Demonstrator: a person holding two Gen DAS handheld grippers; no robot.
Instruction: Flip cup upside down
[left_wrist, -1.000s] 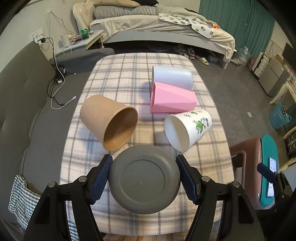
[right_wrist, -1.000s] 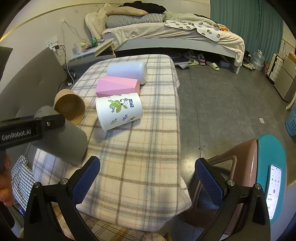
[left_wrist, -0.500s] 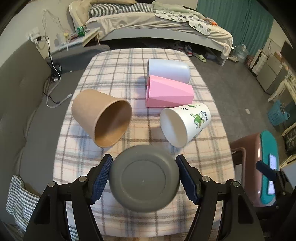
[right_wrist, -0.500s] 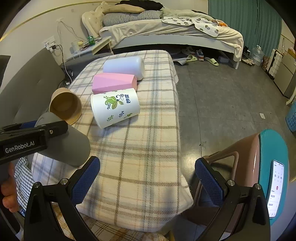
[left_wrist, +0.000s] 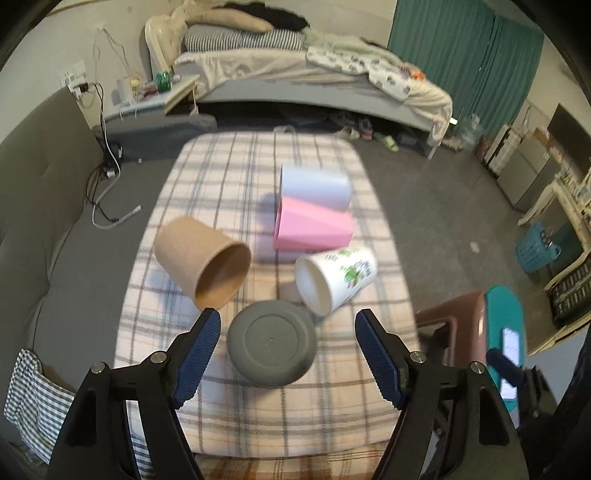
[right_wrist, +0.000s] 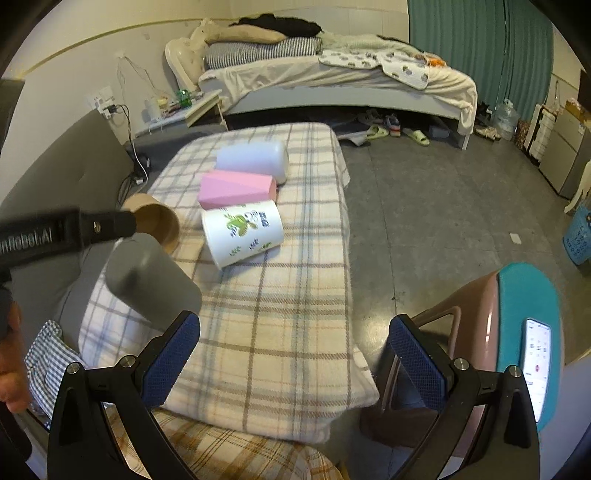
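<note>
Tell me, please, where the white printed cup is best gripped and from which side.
Probably grip the white printed cup across its side wall, coming down from above: it lies on its side, mouth toward the near table edge, with the pink cup close behind, crowding a level approach.

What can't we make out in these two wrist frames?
- Gray cup mouth: left wrist view shows only its base; in the right wrist view the right gripper finger covers it.
- Phone screen text: too small.
- White printed cup lettering: motion-blurred.
- Left gripper: cut off in right view.
</note>
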